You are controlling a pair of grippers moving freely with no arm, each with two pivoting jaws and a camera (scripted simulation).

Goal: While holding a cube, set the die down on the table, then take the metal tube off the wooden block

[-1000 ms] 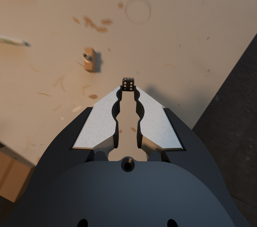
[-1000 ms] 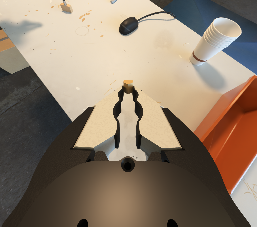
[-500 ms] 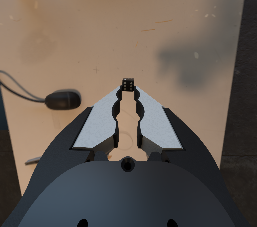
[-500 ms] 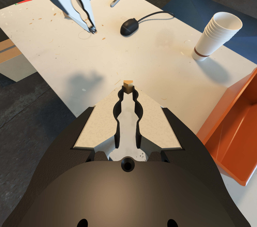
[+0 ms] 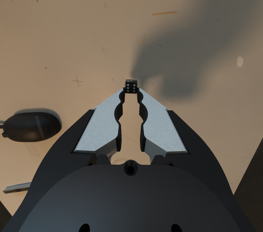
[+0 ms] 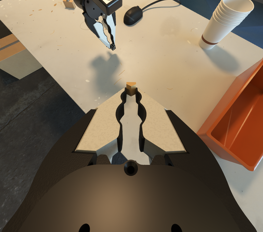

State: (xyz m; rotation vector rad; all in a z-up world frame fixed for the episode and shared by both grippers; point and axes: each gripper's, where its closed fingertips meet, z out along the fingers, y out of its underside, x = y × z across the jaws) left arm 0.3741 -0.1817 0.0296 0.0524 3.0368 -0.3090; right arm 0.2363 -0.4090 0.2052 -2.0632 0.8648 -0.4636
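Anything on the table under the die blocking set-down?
Nothing visible. The left gripper holds the die above bare table; only its shadow lies there. The mouse sits off to the side.

place: looks like a workshop / maker corner, not a home
bench (image 6: 163, 57): plain white top, scuffed, pencil cross and ring marks on it
mess: wood shavings (image 6: 35, 10) scattered toward 11 o'clock in the right wrist view
floor (image 6: 28, 118): dark rough concrete all around
storage: orange plastic bin (image 6: 234, 132) at 3 o'clock
odds: stack of paper cups (image 6: 226, 20) at 2 o'clock, wired black mouse (image 6: 133, 15) at 12, cardboard box (image 6: 10, 48) at 9
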